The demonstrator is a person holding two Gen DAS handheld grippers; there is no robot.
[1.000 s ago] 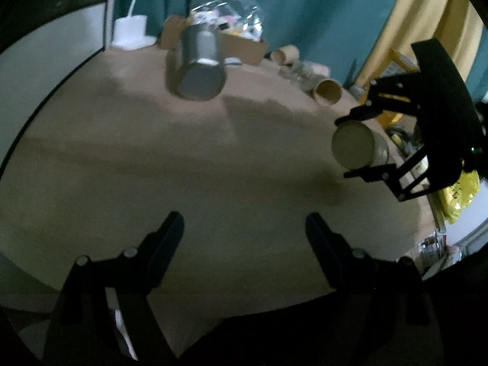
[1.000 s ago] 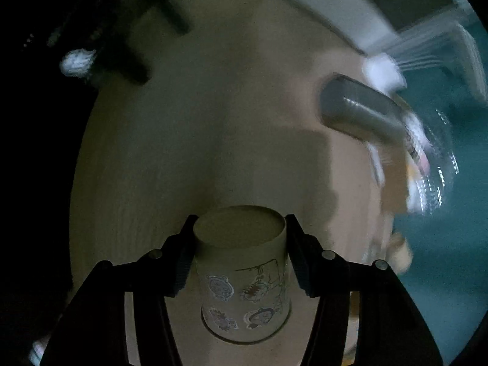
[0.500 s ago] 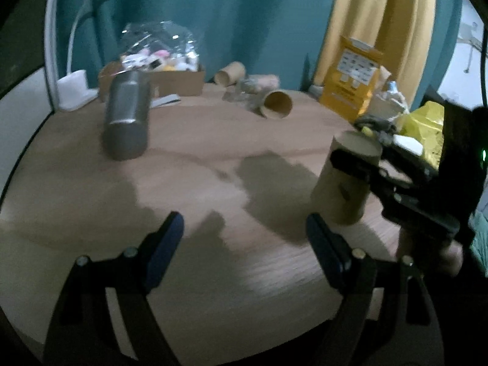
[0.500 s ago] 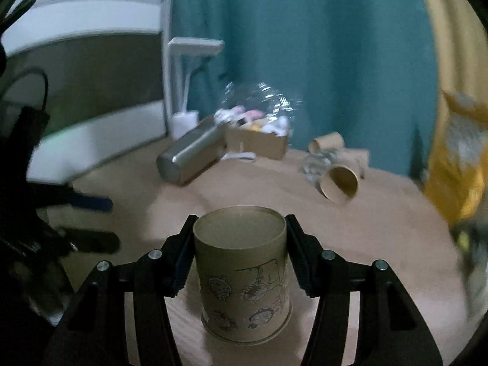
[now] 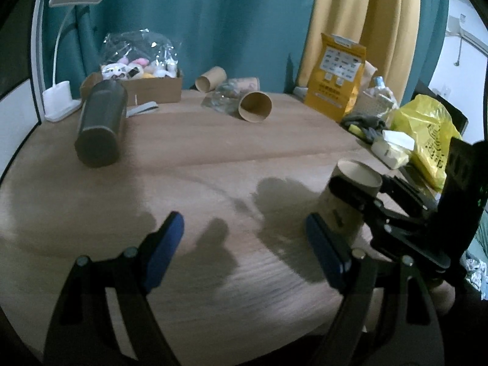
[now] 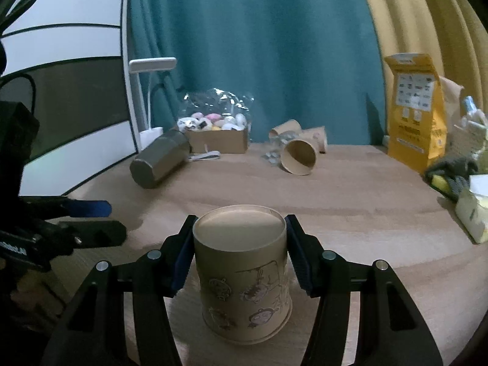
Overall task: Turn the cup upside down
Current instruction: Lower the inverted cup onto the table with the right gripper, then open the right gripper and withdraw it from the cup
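A tan paper cup with cartoon drawings (image 6: 244,274) stands upside down on the wooden table (image 6: 350,189), base up and rim on the wood. My right gripper (image 6: 240,253) is shut on the cup near its upper end, one pad on each side. The cup also shows in the left wrist view (image 5: 347,201), held by the right gripper (image 5: 360,195) at the table's right side. My left gripper (image 5: 244,244) is open and empty, low over the table's front edge, left of the cup.
A grey metal bottle (image 5: 102,122) lies on its side at the left. Another paper cup (image 5: 254,106) lies on its side at the back with crumpled plastic. A cardboard box of toys (image 5: 143,82), a white lamp (image 5: 61,61), a yellow bag (image 5: 338,79) and yellow plastic (image 5: 427,134) line the edges.
My right gripper turned the cup from tilted in the air to base up and lowered it onto the table. My left gripper stayed open.
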